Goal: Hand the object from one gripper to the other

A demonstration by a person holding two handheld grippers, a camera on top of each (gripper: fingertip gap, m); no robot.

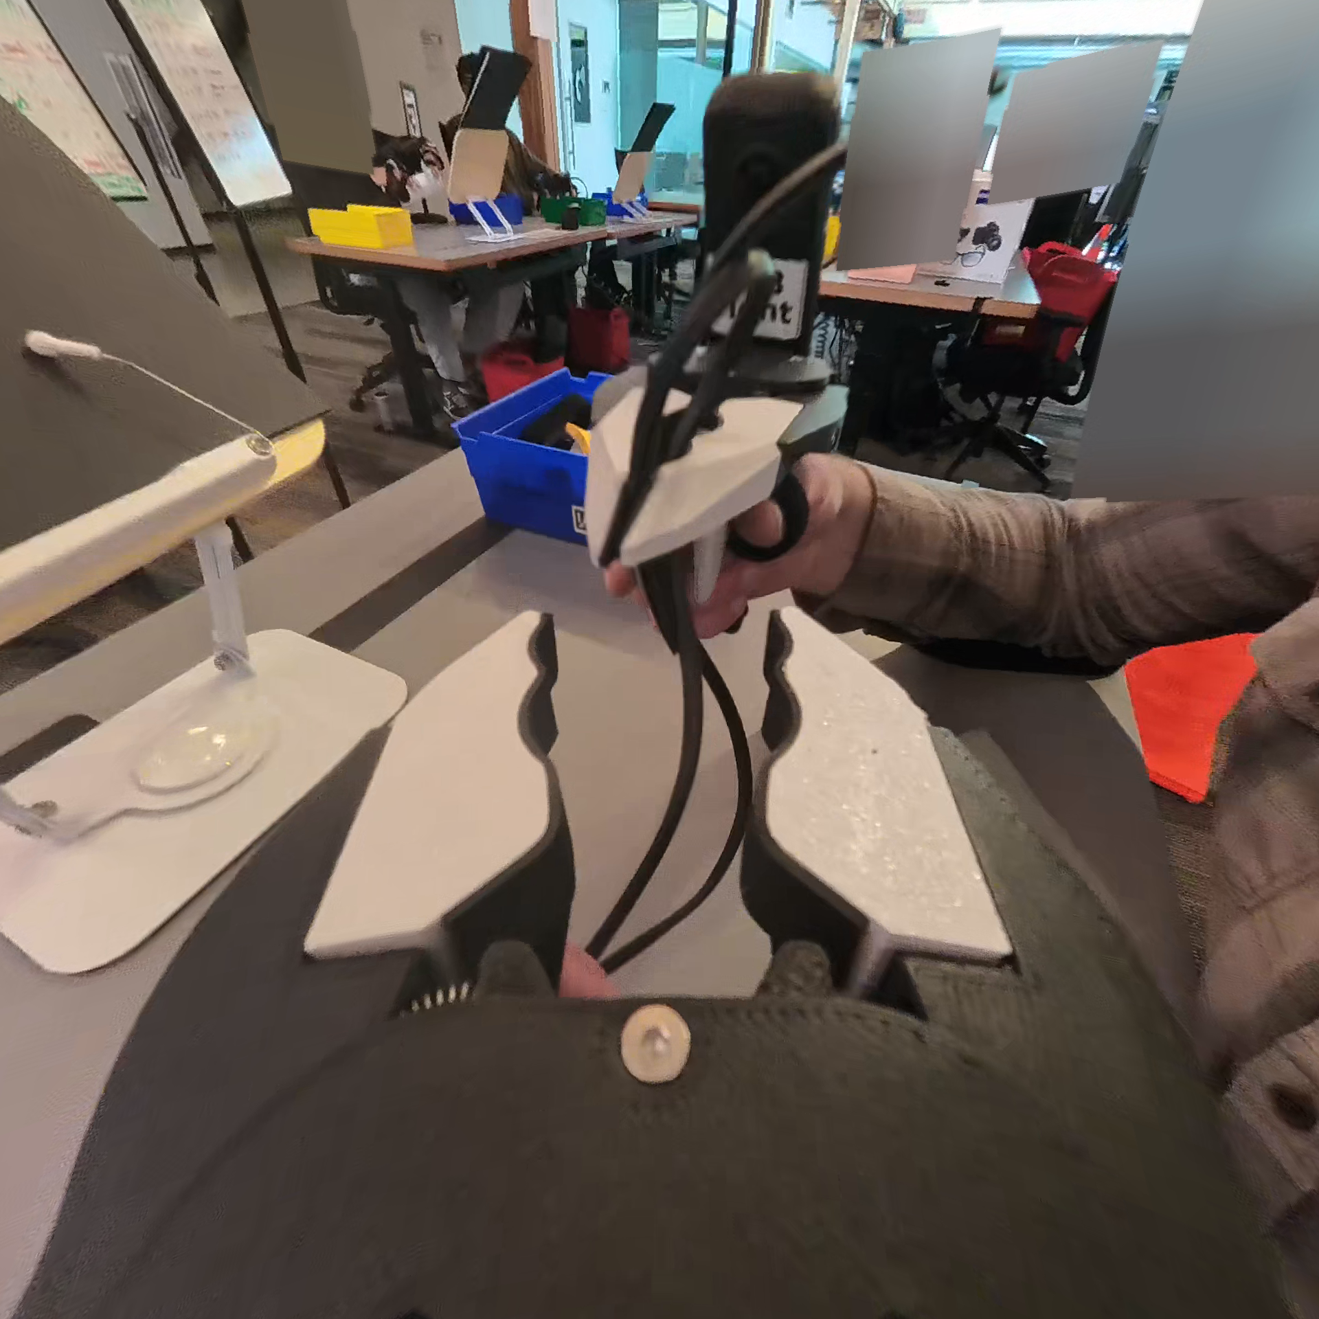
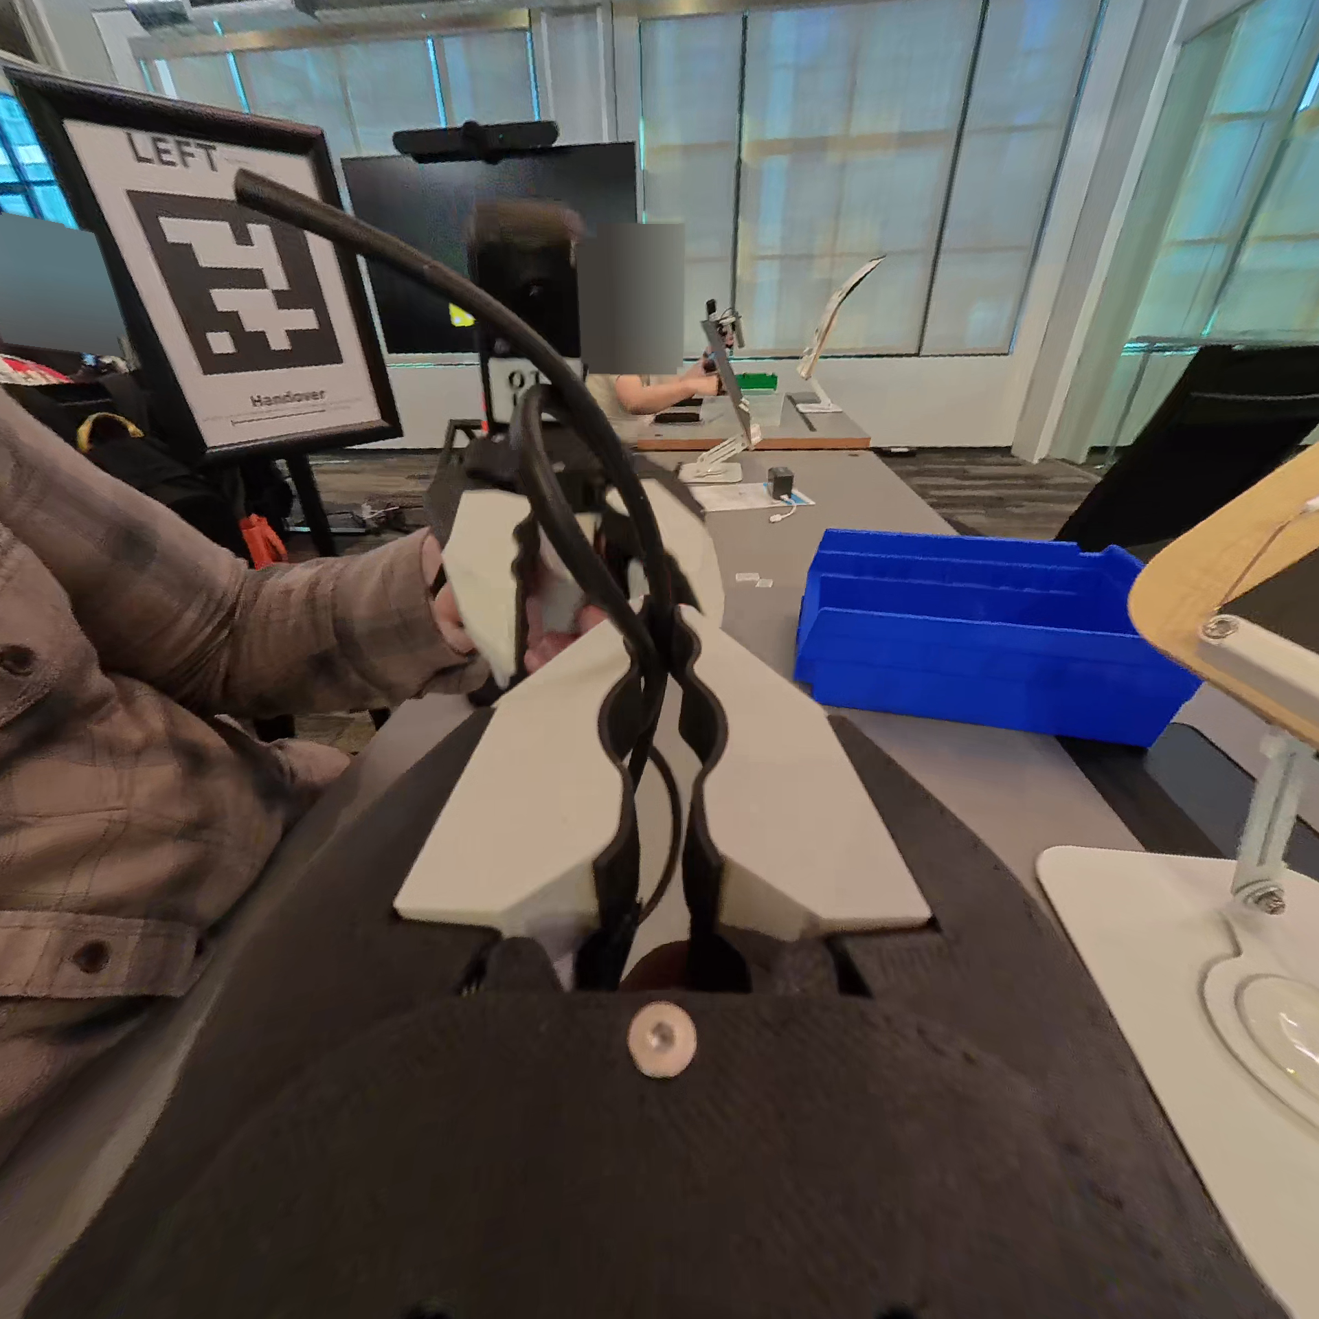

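Note:
A black cable (image 1: 689, 714) hangs doubled in a loop above the grey table (image 1: 428, 571). My right gripper (image 2: 660, 621) is shut on the cable (image 2: 457, 285), which arcs up and to the left out of its fingertips. In the left wrist view the right gripper (image 1: 628, 564) is just ahead, held by a hand, with the cable clamped in it. My left gripper (image 1: 660, 621) is open wide, and the cable's two strands hang between its fingers without being squeezed. The left gripper (image 2: 571, 592) faces the right one tip to tip.
A blue bin (image 1: 514, 478) stands on the table behind the grippers and also shows in the right wrist view (image 2: 985, 642). A white stand base (image 1: 178, 785) sits at the left and shows in the right wrist view (image 2: 1178, 999). An orange cloth (image 1: 1185, 714) lies at the right. A framed marker sign (image 2: 214, 285) stands behind. Both grippers' tips are close together, under 4 cm apart.

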